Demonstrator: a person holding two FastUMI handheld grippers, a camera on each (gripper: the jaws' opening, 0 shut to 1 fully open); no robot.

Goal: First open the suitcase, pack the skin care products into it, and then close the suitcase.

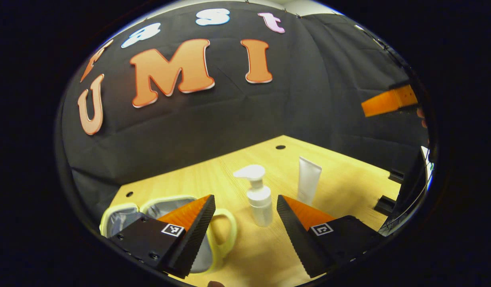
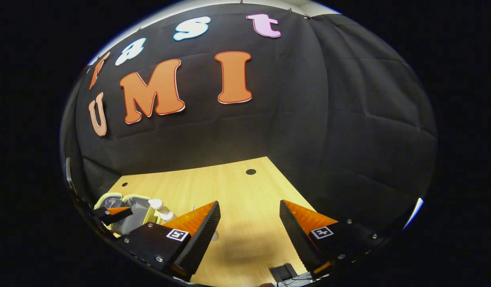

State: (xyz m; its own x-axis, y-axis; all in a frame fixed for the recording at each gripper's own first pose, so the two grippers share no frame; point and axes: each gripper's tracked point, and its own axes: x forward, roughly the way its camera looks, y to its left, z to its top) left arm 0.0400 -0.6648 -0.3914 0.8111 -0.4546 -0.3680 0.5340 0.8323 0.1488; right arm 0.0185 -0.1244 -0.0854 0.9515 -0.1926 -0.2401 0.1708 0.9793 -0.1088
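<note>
My left gripper [image 1: 245,223] gapes empty before the pump bottle [image 1: 258,199]; light, top-heavy, slick, so I'd grip its body.

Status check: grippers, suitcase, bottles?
Left gripper open, empty; right gripper open, empty. Suitcase open. Pump bottle and tube upright on table, unpacked. Nothing blocking.

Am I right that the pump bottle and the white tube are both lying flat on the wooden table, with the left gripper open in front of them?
Not quite: the pump bottle and white tube stand upright on the wooden table, as the left gripper view shows. The left gripper is indeed open.
</note>
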